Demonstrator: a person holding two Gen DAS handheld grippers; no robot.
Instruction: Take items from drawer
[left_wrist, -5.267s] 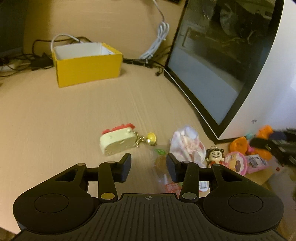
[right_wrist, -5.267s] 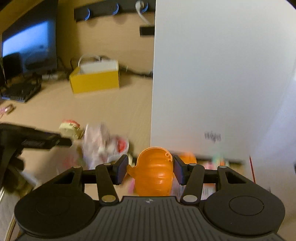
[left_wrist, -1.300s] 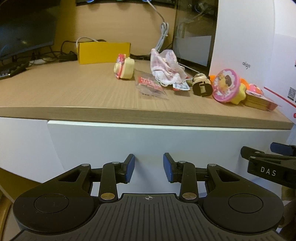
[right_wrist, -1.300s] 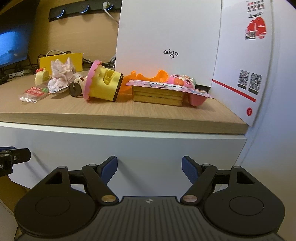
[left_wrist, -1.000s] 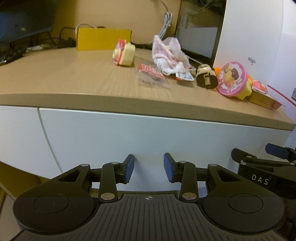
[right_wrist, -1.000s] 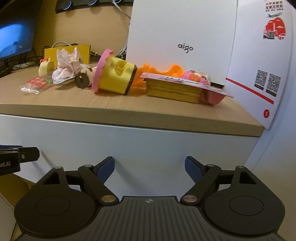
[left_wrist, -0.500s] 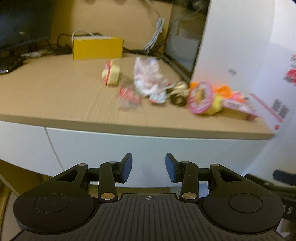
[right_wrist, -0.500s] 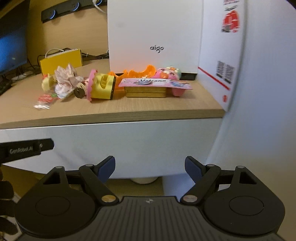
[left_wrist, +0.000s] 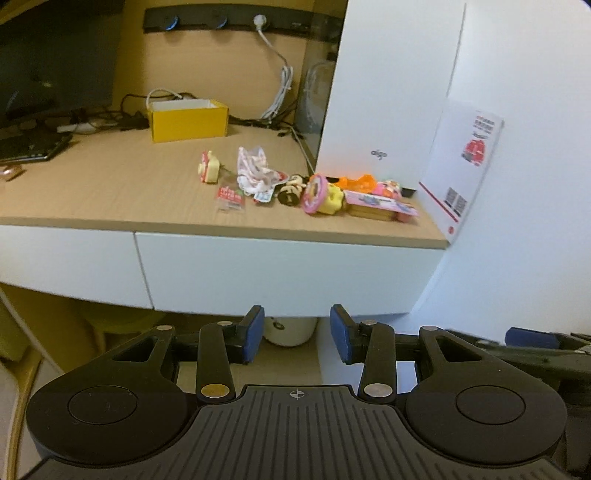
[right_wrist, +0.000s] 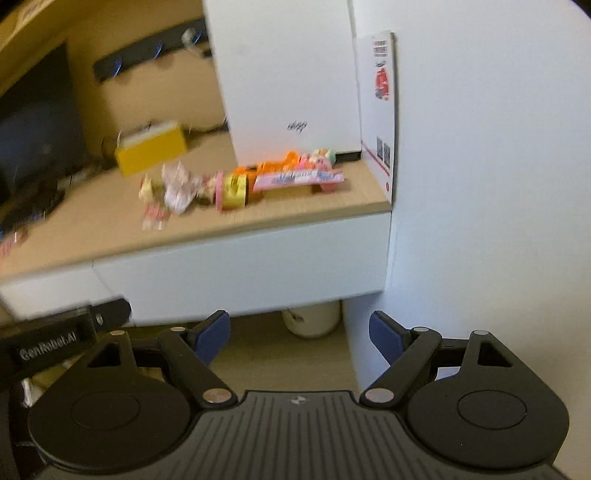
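Drawer (left_wrist: 280, 273): closed, front running lengthwise under the worktop (left_wrist: 110, 184) edge.
Left gripper (left_wrist: 295, 334): fingers parted, holding nothing.
Right gripper (right_wrist: 300, 332): fingers spread wider, empty.
Left view only: toys (left_wrist: 319, 194) sharp.

White wall (left_wrist: 535, 92) on the right, a wooden desktop (left_wrist: 110, 184) butting up against it, white front panels (left_wrist: 74, 258) underneath. Tan back panel (left_wrist: 221, 66) carries a black socket strip (left_wrist: 229, 20) with a white cable plugged in. Dark monitor (left_wrist: 51, 59) at left, warm yellowish light, pale floor (right_wrist: 295, 354) below
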